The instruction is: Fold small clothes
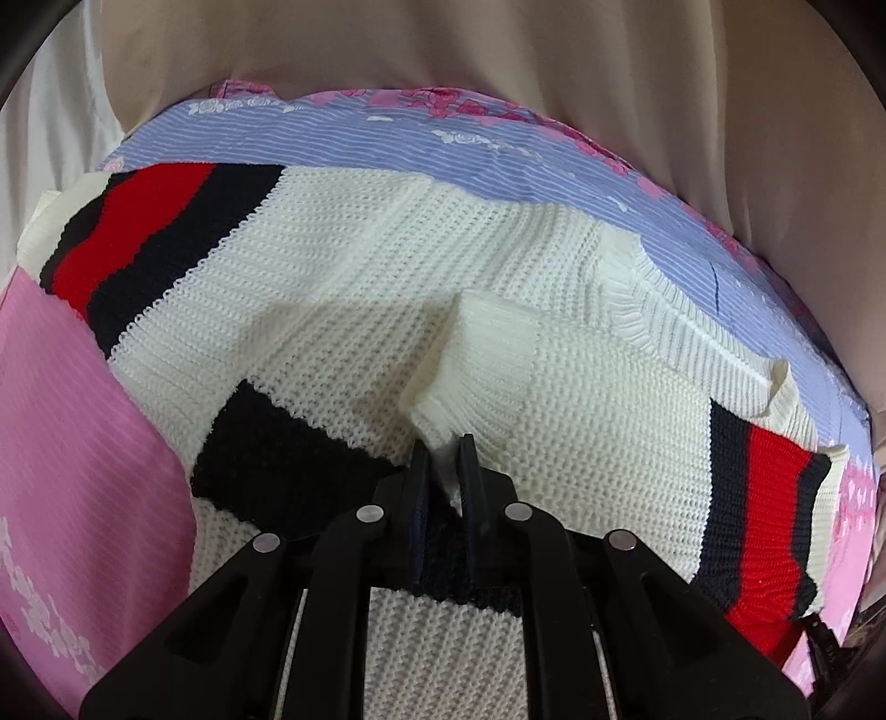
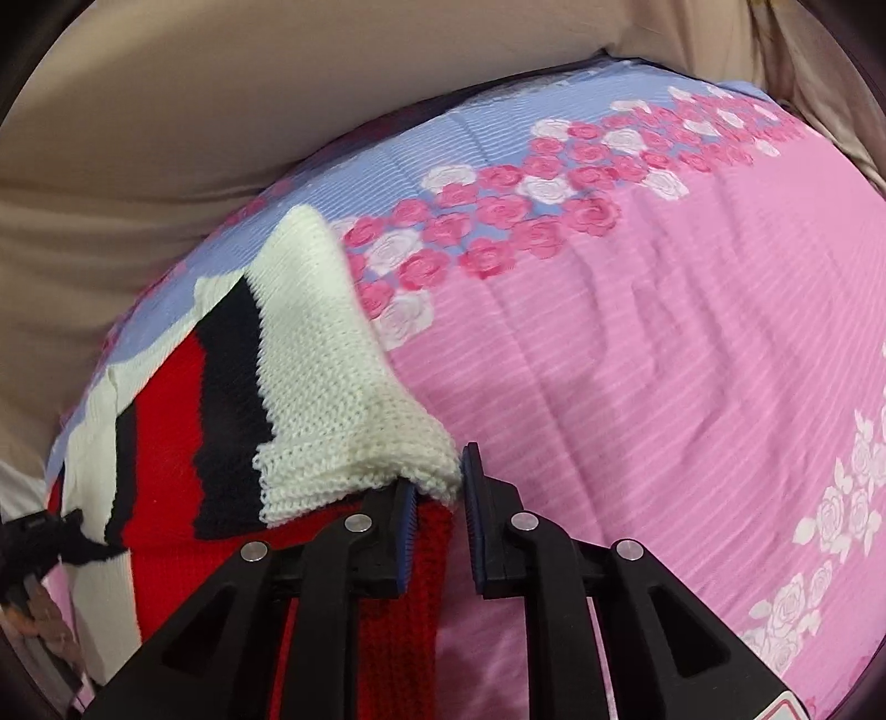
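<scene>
A small white knit sweater [image 1: 354,266] with black and red stripes lies spread on a pink and blue floral bedsheet [image 1: 72,421]. My left gripper [image 1: 443,448] is shut on a raised fold of the sweater's white knit near its middle. In the right wrist view the sweater's striped edge [image 2: 310,354] is lifted off the sheet. My right gripper [image 2: 437,487] is shut on its white corner, with red knit hanging between the fingers. The other gripper's black tip [image 2: 39,537] shows at the far left, on the sweater.
Beige cloth [image 1: 498,50] rises behind the sheet at the back, and shows in the right wrist view [image 2: 166,111]. Bare pink sheet with rose prints [image 2: 664,360] stretches to the right of the sweater.
</scene>
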The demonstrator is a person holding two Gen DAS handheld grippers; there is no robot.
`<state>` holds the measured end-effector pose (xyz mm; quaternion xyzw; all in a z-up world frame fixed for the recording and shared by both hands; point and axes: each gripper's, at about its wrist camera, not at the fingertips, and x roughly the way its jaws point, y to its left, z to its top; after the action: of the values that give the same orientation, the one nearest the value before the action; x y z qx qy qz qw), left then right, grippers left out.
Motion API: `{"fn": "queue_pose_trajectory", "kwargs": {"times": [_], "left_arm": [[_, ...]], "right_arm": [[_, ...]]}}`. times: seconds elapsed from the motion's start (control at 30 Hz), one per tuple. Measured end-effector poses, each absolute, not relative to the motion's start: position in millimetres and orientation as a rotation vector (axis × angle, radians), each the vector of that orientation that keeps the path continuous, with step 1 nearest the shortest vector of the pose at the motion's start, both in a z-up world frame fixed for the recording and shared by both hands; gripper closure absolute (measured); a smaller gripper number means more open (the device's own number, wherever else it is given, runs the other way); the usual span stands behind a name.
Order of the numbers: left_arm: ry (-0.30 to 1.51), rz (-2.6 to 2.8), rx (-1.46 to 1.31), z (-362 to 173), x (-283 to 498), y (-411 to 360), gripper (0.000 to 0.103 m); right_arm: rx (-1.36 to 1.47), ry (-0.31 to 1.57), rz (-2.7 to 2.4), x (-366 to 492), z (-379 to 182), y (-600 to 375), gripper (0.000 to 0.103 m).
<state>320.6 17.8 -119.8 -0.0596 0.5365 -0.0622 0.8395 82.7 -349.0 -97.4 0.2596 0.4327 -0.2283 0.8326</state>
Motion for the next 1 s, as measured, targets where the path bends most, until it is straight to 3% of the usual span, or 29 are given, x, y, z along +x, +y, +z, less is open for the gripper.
{"fn": "queue_pose_trajectory", "kwargs": {"times": [0.13,0.23,0.4,0.43,0.7,0.8,0.93,1.0], "left_arm": [[1.131,-0.146,-0.159,-114.6,315.2,21.9,0.092],[1.134,-0.144,-0.146,-117.5,314.7,19.2,0.092],[1.136,-0.135,-0.139,-118.5,315.6,18.1,0.090],[1.139,-0.138,-0.148,-118.6,315.5,19.6,0.089],[1.050,-0.079,-0.382,-93.6,303.3,105.9,0.083],[0.998,0.046,-0.456,-87.2,313.3,171.0,0.070],[0.980,0.216,-0.561,-97.9,342.9,256.6,0.067],[0.983,0.268,-0.627,-110.4,359.5,288.1,0.066]], "right_arm": [[0.424,0.823,-0.459,65.5,-54.1,-309.8,0.089],[0.373,0.820,-0.367,85.0,-42.1,-294.1,0.095],[0.394,0.969,-0.448,113.1,-100.0,-334.7,0.103],[0.458,0.919,-0.410,103.6,-104.2,-347.8,0.103],[0.296,0.957,-0.447,116.3,-79.5,-321.7,0.103],[0.297,0.919,-0.401,102.1,-59.6,-299.8,0.094],[0.256,0.914,-0.306,69.8,-44.6,-256.8,0.073],[0.240,0.937,-0.266,57.6,-45.3,-230.0,0.070]]}}
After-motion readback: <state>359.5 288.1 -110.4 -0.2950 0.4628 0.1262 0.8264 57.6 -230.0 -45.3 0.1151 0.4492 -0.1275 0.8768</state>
